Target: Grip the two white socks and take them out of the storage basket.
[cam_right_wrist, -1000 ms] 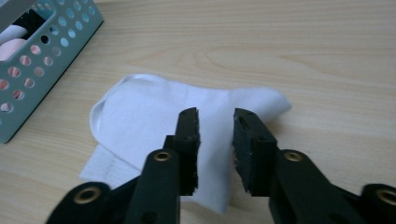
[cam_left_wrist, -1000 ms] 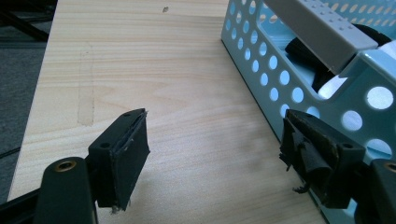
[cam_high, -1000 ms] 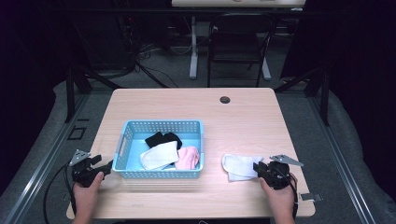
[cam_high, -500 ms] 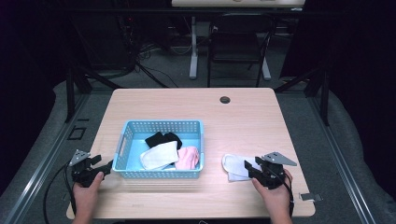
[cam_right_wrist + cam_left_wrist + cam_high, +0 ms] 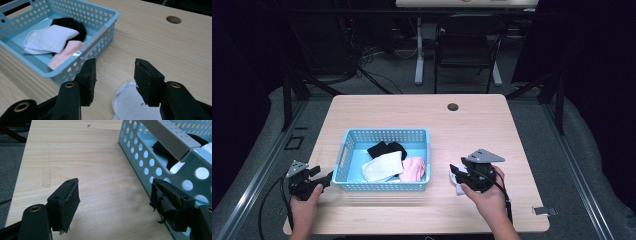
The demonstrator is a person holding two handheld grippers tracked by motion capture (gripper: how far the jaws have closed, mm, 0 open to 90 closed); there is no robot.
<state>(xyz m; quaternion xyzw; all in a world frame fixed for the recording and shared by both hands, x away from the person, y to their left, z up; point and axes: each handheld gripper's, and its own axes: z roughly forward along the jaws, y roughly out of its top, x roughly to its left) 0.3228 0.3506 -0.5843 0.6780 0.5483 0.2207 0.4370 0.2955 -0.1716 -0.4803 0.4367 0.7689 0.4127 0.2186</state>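
**Two grippers spread, one basket with three socks, one sock loose on table**

Counts: one wooden table (image 5: 412, 112), one light blue perforated basket (image 5: 384, 135), three socks in the basket, one white sock outside it, two grippers, two hands.

Basket sits left of table centre, long axis running left-right in the high view. Inside it: one black sock (image 5: 387, 148) toward the far side, one white sock in basket (image 5: 382, 166) lying across the middle, long axis roughly left-right and tilted slightly, one pink sock (image 5: 413, 168) just beside it at the right end, touching the near wall. In the right gripper view the white one overlaps the black one and the pink one lies against the basket's near rim.

Loose white sock (image 5: 130, 102) lies flat on the table right of the basket, apart from it; it is mostly hidden, so I cannot tell its long axis.

Right gripper (image 5: 115, 80) hovers just over the loose sock, jaws spread with nothing between them, pointing toward the basket. Right hand (image 5: 487, 200) holds it from the near edge.

Left gripper (image 5: 115, 202) sits at the basket's left near corner, jaws wide apart, empty; its right jaw is right against the basket's outer wall, its left jaw over bare table. Left hand (image 5: 304, 207) at the table's near left corner.

One round cable hole (image 5: 453, 106) near the far edge.
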